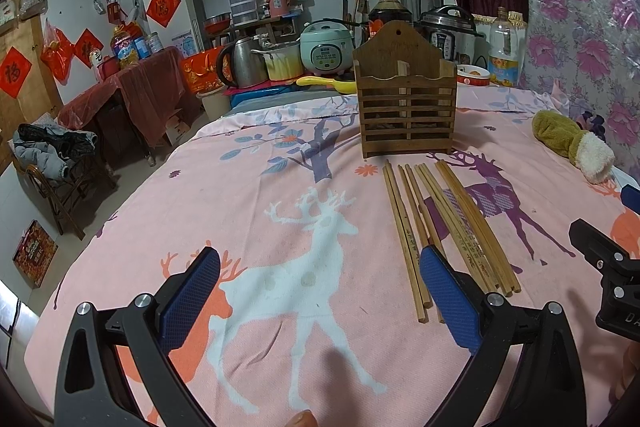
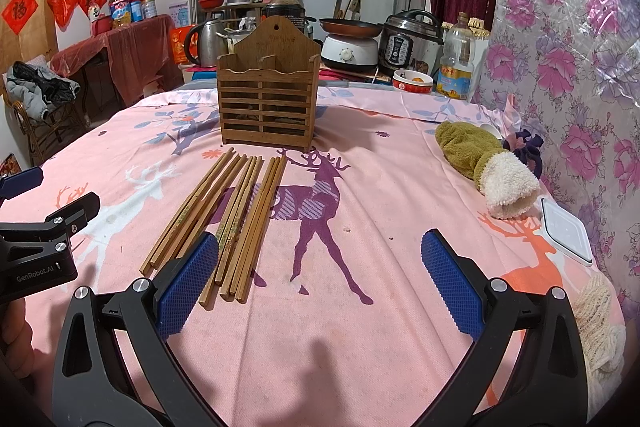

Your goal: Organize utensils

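My worktop (image 2: 360, 347) wears a pink cloth printed with deer, and behind it the room is crowded: a kettle (image 2: 206, 43), a pressure cooker (image 2: 408, 43), an oil bottle (image 2: 456, 63) and red paper squares on the wall. My left tongs (image 1: 320, 303) and my right tongs (image 2: 320, 283) both hang spread wide over the cloth, gripping nothing. The chopsticks (image 2: 236, 219) lie loose in a fan just in front of the slatted wooden holder (image 2: 268, 99), which stands upright. My right tongs' left finger covers some of their near ends. A plush toy (image 2: 484, 167) lies off to the right, well apart.
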The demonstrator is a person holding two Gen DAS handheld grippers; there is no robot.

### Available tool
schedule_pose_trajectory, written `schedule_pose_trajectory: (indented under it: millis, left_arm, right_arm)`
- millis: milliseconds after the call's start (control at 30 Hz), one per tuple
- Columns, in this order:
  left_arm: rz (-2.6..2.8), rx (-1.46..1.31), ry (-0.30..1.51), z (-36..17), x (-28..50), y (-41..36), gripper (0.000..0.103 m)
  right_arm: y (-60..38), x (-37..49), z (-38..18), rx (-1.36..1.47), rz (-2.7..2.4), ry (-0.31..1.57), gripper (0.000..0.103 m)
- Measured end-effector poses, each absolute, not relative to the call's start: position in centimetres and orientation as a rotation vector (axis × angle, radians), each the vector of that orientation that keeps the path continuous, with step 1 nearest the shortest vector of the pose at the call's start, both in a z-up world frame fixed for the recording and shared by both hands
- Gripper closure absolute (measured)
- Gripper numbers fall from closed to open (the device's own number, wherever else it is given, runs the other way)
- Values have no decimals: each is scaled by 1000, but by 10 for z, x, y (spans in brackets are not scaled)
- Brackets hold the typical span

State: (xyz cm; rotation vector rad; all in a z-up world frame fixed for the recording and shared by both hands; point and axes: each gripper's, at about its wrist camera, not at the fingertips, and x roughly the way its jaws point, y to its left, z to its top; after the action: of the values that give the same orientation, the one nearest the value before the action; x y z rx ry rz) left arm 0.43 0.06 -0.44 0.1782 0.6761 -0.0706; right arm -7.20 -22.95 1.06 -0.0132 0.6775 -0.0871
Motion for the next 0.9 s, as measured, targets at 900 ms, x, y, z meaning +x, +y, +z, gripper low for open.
schedule_pose_trajectory:
  millis: [900]
  left_arm:
    - [-88,179,781,-28,10,-3,5]
  right_arm:
    - [-237,-64,0,27,-64,727,6]
